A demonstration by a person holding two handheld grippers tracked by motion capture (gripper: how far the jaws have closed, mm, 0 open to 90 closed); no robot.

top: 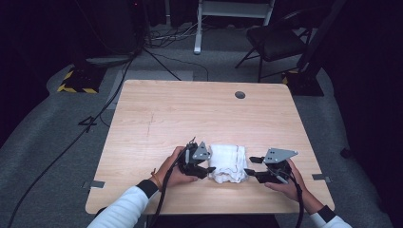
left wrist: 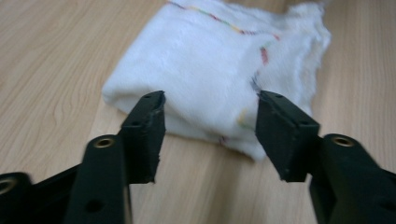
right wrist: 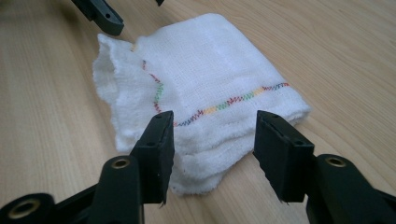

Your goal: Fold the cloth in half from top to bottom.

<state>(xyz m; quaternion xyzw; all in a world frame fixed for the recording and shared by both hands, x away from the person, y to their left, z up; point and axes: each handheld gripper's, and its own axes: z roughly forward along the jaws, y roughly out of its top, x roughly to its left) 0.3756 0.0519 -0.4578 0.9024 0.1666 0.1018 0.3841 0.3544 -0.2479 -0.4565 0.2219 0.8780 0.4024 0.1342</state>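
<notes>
Flanking the folded white cloth with rainbow stitching (top: pixel 229 163) on the wooden surface (top: pixel 190 114), left tongs (top: pixel 205 169) and right tongs (top: pixel 251 172) gape empty; careless withdrawal could snag and unfold it.

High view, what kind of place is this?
Probably a recording studio or lab: a lone wooden table on grey carpet, black curtains around it, cables trailing across the floor, and a folding chair behind.

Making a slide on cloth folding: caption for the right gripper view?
Open right gripper facing a folded white cloth on the table.
</notes>
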